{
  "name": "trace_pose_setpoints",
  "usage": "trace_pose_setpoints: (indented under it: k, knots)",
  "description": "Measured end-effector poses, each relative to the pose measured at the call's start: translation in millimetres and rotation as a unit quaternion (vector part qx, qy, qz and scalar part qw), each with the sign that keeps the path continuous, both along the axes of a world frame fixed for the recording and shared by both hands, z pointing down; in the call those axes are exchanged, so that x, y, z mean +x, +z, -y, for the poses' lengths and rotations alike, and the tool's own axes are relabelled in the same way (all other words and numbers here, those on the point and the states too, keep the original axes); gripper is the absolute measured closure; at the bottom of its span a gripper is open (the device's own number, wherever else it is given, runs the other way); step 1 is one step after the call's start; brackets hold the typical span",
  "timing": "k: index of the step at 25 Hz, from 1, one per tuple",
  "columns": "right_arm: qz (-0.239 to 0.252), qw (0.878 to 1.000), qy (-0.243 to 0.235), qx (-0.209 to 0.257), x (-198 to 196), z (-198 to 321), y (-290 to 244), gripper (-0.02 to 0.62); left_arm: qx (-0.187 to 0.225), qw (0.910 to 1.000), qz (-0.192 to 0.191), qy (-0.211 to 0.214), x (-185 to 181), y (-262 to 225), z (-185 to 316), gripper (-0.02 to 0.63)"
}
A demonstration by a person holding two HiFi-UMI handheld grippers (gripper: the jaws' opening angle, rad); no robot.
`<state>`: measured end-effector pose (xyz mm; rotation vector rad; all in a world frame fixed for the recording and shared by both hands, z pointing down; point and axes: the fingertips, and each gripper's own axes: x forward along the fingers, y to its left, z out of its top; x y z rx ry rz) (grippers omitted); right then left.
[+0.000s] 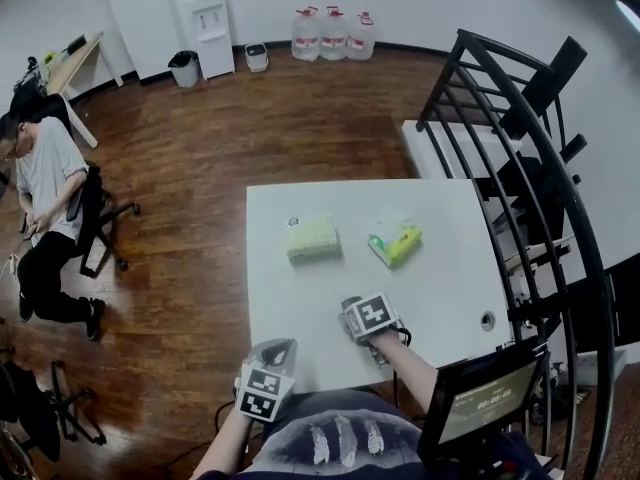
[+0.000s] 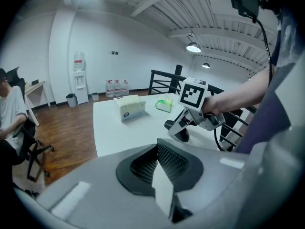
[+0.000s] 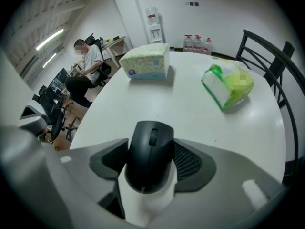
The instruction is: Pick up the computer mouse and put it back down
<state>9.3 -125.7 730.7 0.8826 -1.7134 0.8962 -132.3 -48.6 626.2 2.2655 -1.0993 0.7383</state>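
Observation:
A black computer mouse (image 3: 148, 154) sits between the pads of my right gripper (image 3: 151, 162), which is shut on it and points steeply down over the white table (image 1: 300, 298). In the head view this gripper (image 1: 358, 320) is near the table's front edge, and its marker cube hides most of the mouse. The left gripper view shows the mouse (image 2: 182, 135) dark under the right gripper (image 2: 183, 128), close above the tabletop. My left gripper (image 1: 277, 349) hangs at the table's front left corner with its pads together (image 2: 159, 149) and nothing in them.
A pale yellow tissue pack (image 1: 313, 238) and a green wipes pack (image 1: 395, 241) lie mid-table. A black stair railing (image 1: 520, 148) runs along the right. A monitor (image 1: 485, 400) stands at the front right. A person sits on a chair (image 1: 45, 208) far left.

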Motion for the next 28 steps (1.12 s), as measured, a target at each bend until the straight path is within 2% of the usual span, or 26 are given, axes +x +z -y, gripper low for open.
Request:
trace_pose_setpoints:
  k: [7,13,20,28]
  knots:
    - [0.041,0.998,-0.043,0.021,15.0,-1.6,-42.6,0.296,0.023,0.9996,0.006,0.011,39.3,-21.4,-2.7,0.591]
    - [0.083,0.99,-0.108,0.039,16.7,-3.3,-99.3,0.296,0.037,0.9991,0.0,0.018,67.9,-39.9,-4.6,0.591]
    - [0.109,0.969,-0.212,0.067,35.0,-20.1,-170.3,0.296,0.041,0.9989,0.006,0.021,108.8,-46.5,-17.4,0.591]
    - [0.101,0.94,-0.306,0.108,30.3,-38.2,-238.4,0.296,0.046,0.9989,0.004,0.005,110.5,-53.8,-33.3,0.591]
